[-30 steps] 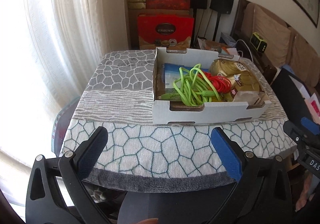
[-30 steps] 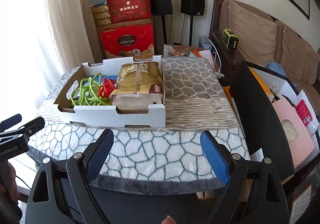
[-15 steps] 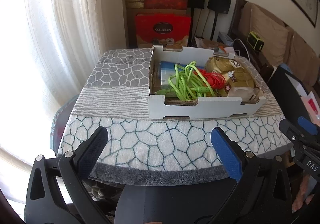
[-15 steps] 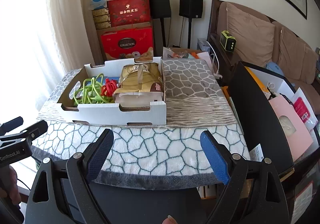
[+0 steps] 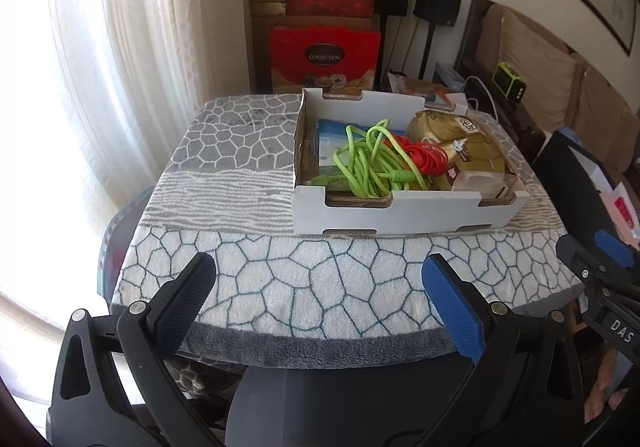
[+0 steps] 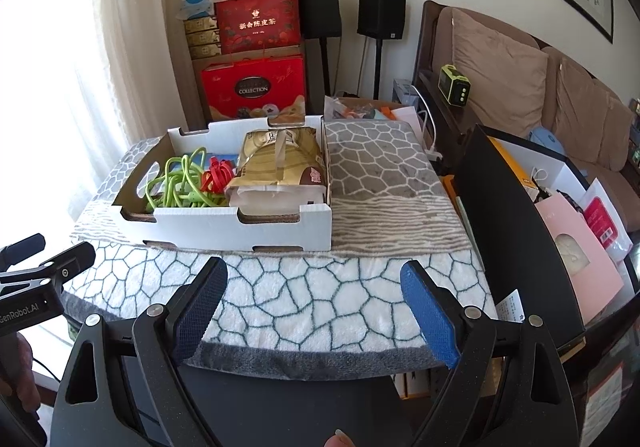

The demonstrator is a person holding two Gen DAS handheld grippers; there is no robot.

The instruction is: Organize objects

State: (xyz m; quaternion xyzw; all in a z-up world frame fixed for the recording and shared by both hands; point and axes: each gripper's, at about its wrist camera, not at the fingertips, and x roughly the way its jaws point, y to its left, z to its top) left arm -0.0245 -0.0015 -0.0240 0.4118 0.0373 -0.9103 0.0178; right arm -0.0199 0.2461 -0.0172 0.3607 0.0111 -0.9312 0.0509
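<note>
A white cardboard tray point(image 5: 400, 213) point(image 6: 248, 229) sits on a table covered with a patterned towel point(image 5: 320, 287) point(image 6: 320, 299). In it lie a green cable point(image 5: 368, 163) point(image 6: 176, 183), a red cable point(image 5: 426, 159) point(image 6: 216, 175), a gold snack bag point(image 5: 460, 143) point(image 6: 280, 163) and a blue packet point(image 5: 332, 131). My left gripper point(image 5: 320, 283) is open and empty, above the table's near edge. My right gripper point(image 6: 314, 287) is open and empty, also at the near edge, well short of the tray.
Red gift boxes point(image 5: 324, 55) point(image 6: 254, 87) are stacked behind the table by the curtain. A black box with bags point(image 6: 520, 215) stands right of the table. A sofa point(image 6: 520, 79) and two speakers point(image 6: 380, 11) are at the back.
Both grippers have drawn back from the tray toward the table's near edge. Both stay open and empty.
</note>
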